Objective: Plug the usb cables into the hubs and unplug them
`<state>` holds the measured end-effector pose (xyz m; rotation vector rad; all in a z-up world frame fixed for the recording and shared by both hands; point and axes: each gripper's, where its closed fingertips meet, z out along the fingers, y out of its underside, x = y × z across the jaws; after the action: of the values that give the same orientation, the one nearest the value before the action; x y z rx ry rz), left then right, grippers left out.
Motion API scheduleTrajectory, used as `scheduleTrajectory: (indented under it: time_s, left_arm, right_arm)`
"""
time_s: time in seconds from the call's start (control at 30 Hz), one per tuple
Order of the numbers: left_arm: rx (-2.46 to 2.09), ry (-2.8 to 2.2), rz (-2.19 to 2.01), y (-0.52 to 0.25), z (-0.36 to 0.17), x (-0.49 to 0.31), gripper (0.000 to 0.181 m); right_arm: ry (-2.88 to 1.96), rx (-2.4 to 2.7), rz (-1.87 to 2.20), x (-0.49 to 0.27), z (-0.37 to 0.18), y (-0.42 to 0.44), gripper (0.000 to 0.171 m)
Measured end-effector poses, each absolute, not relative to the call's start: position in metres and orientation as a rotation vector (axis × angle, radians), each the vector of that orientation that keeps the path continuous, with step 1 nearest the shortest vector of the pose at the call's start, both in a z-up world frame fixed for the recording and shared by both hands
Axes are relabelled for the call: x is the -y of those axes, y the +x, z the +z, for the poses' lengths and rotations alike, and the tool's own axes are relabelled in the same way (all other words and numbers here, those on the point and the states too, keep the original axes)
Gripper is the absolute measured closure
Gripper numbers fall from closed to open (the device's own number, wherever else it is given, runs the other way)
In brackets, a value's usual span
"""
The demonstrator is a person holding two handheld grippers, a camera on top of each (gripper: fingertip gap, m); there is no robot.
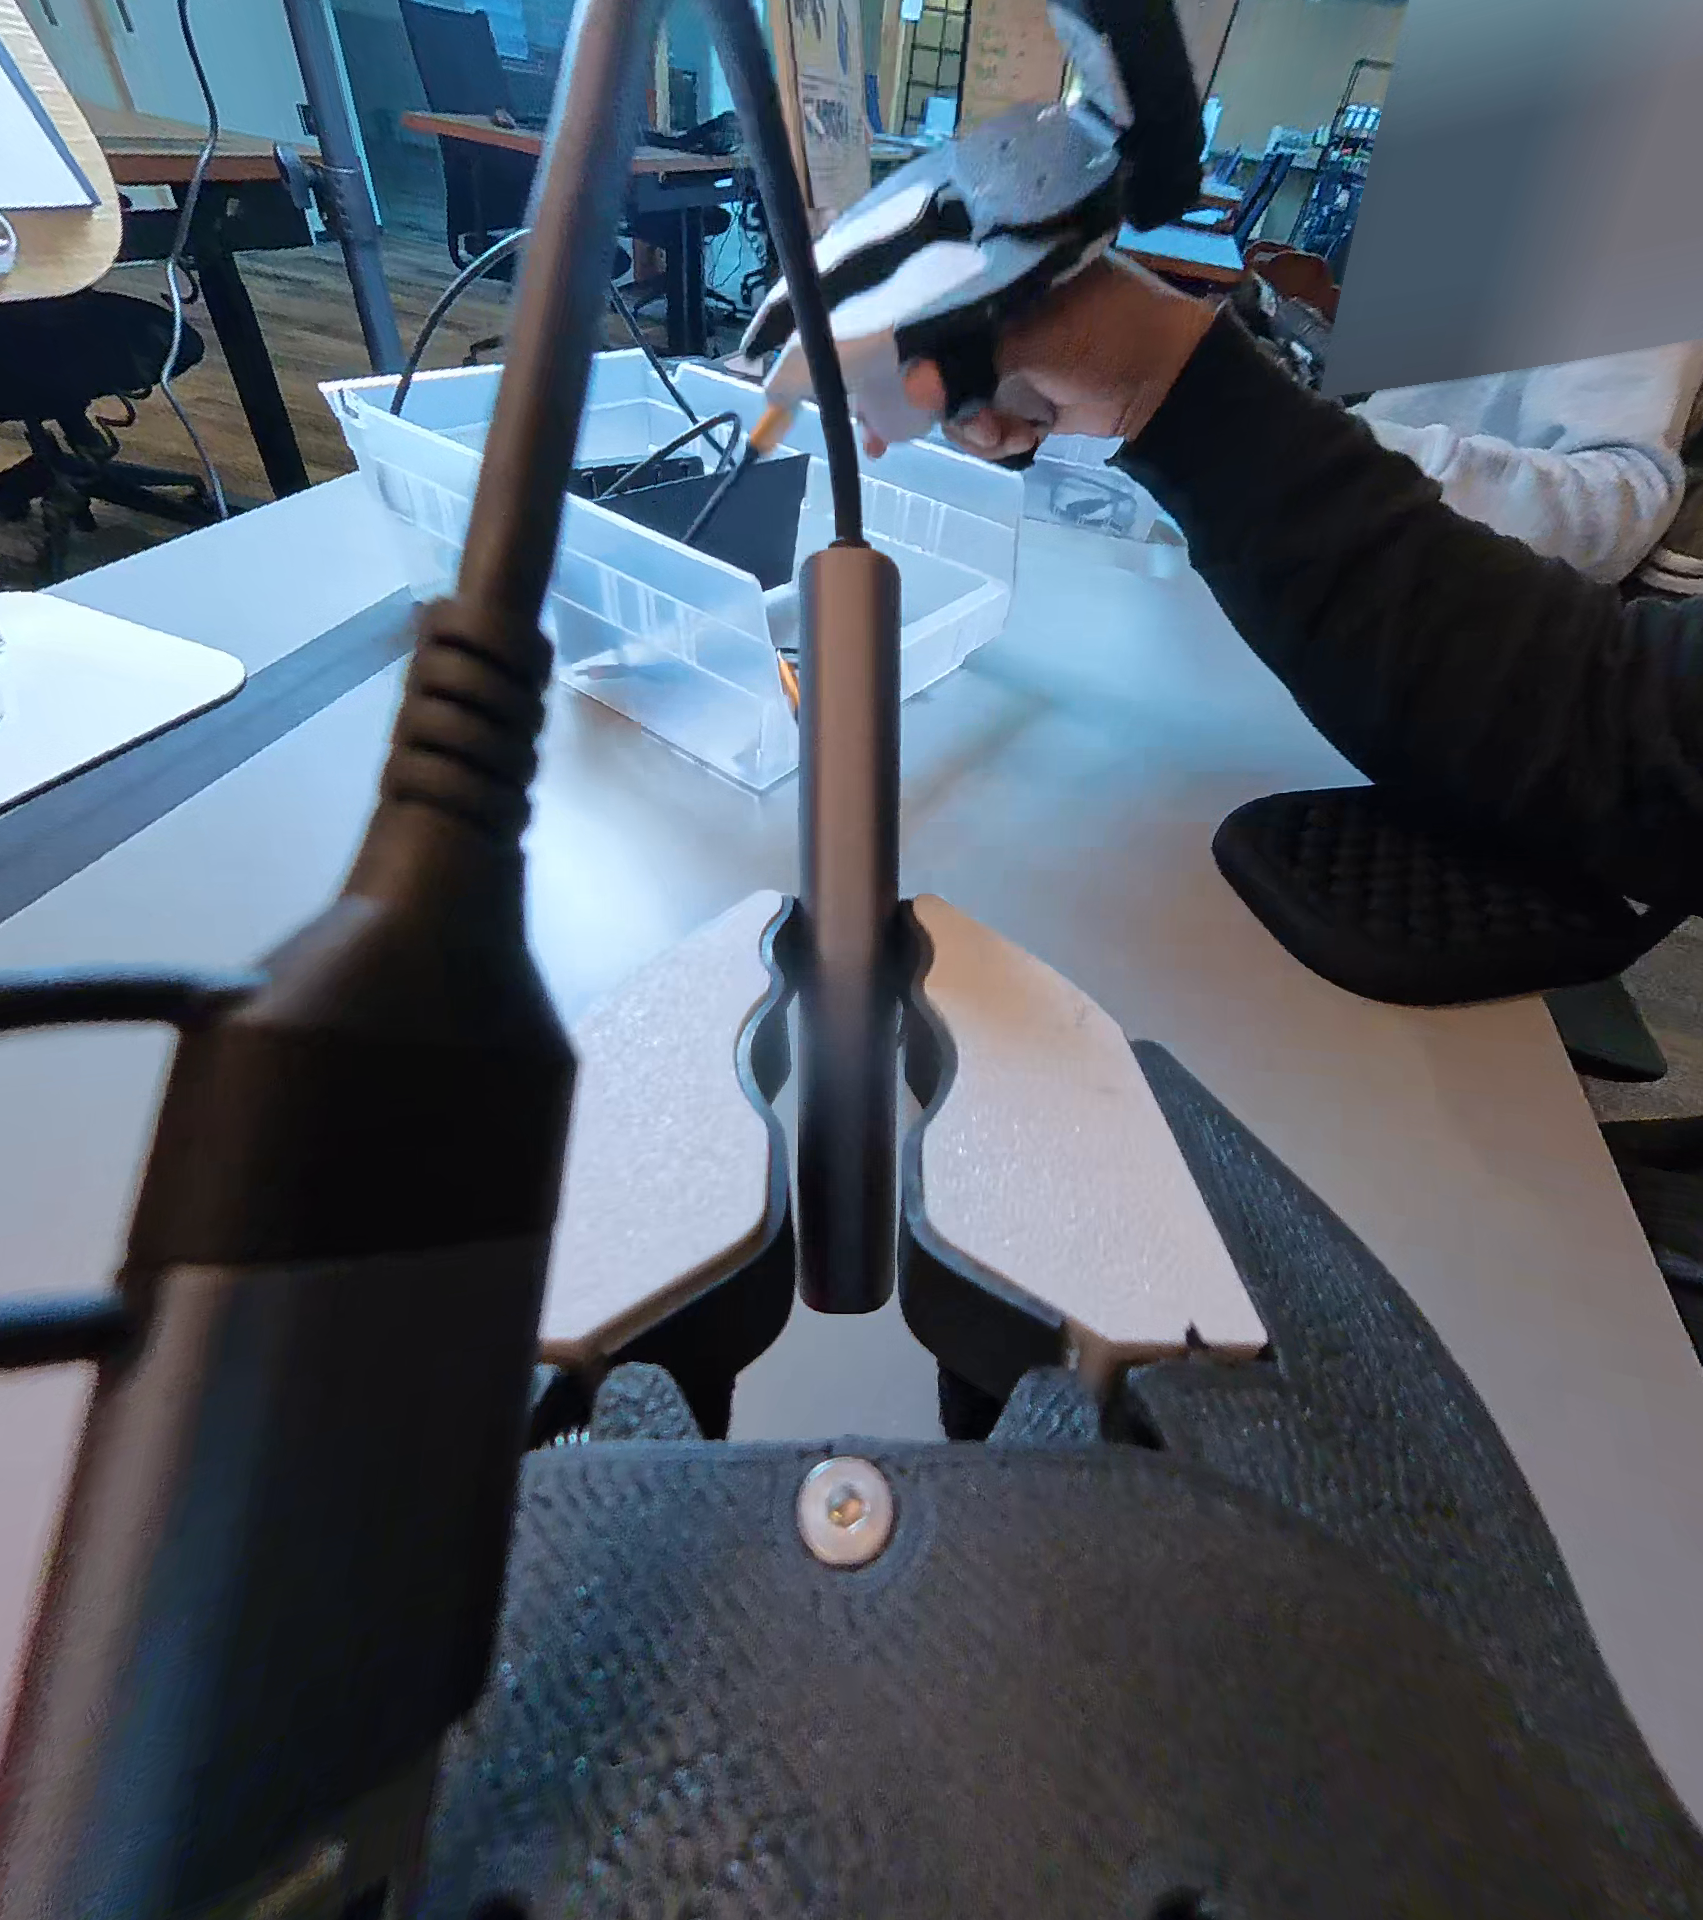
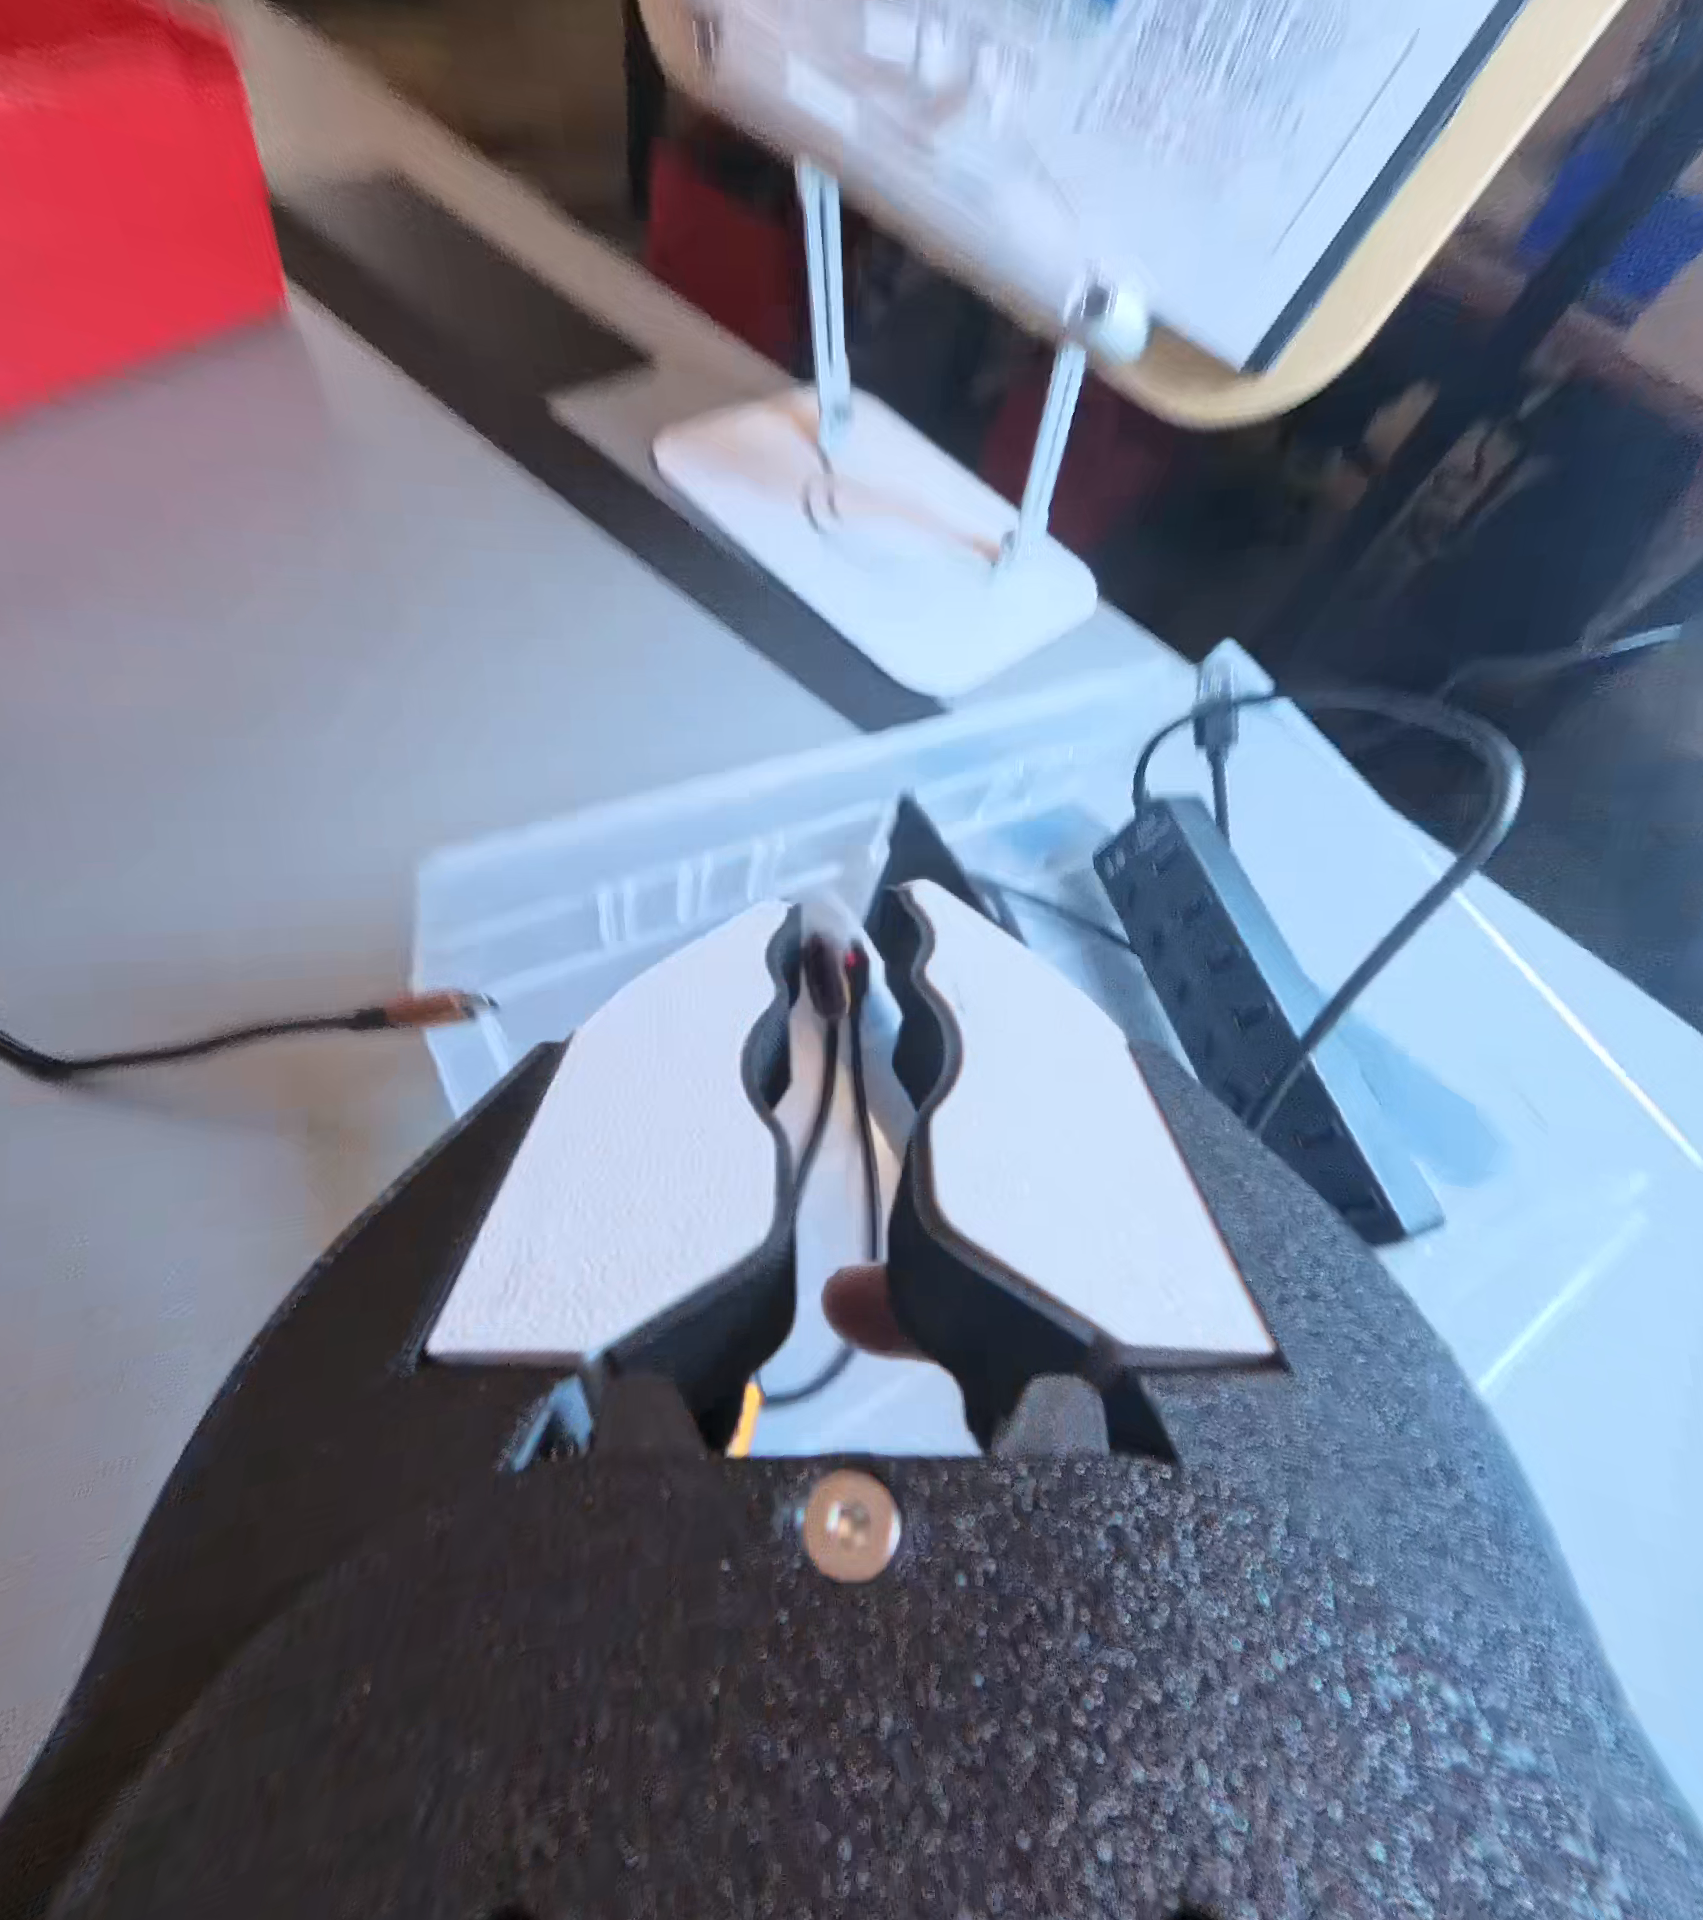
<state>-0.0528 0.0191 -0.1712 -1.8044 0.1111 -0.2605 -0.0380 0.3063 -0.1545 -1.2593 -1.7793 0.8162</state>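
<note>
My left gripper [image 1: 847, 1049] is shut on a slim dark USB hub [image 1: 847, 790], seen edge-on and held above the table. The hub's cable [image 1: 811, 312] rises off the top. A large black USB plug [image 1: 348, 1122] hangs blurred at the near left. My right gripper [image 2: 836, 914] hovers over a clear bin [image 2: 639, 894]; it seems shut on a small plug at its tips. It also shows in the left wrist view [image 1: 774, 390], with a copper-coloured plug [image 1: 772, 424] at its tips. A black hub [image 2: 1262, 1029] lies in the bin. Another copper-tipped cable [image 2: 421, 1008] lies on the table.
Clear plastic bins [image 1: 639, 613] stand mid-table. A white stand's base [image 1: 47, 686] sits at the left, also in the right wrist view [image 2: 888, 540]. A person's black-sleeved arm [image 1: 1398, 623] crosses from the right. A black chair armrest [image 1: 1398, 894] is at the table's right edge. Left tips to right tips: about 30 cm.
</note>
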Motion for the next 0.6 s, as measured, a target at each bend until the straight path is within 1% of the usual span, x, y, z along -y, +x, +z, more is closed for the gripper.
scheduleTrajectory:
  time_s: [0.1, 0.17, 0.23, 0.3, 0.43, 0.5, 0.6]
  left_arm:
    - [-0.113, -1.780, -0.290, -0.052, -0.168, -0.017, 0.167]
    - [-0.106, -1.774, -0.296, -0.054, -0.167, -0.017, 0.166]
    - [-0.103, -1.762, -0.312, -0.054, -0.166, -0.016, 0.165]
    - [-0.101, -1.746, -0.334, -0.054, -0.164, -0.015, 0.165]
    - [-0.096, -1.699, -0.390, -0.051, -0.159, -0.015, 0.165]
    - [-0.092, -1.648, -0.437, -0.049, -0.152, -0.013, 0.164]
    - [-0.095, -1.569, -0.467, -0.047, -0.139, -0.011, 0.164]
  right_arm:
    - [-1.339, 1.834, 0.616, -0.322, -0.173, -0.031, 0.138]
    - [-1.362, 1.810, 0.532, -0.333, -0.172, -0.026, 0.123]
    - [-1.323, 1.740, 0.518, -0.337, -0.155, -0.025, 0.119]
    - [-1.247, 1.704, 0.589, -0.323, -0.132, -0.026, 0.118]
    - [-1.026, 1.784, 0.857, -0.244, -0.097, -0.033, 0.119]
    - [-0.888, 1.933, 1.059, -0.180, -0.098, -0.032, 0.123]
    - [-0.679, 2.183, 1.326, -0.081, -0.120, -0.026, 0.132]
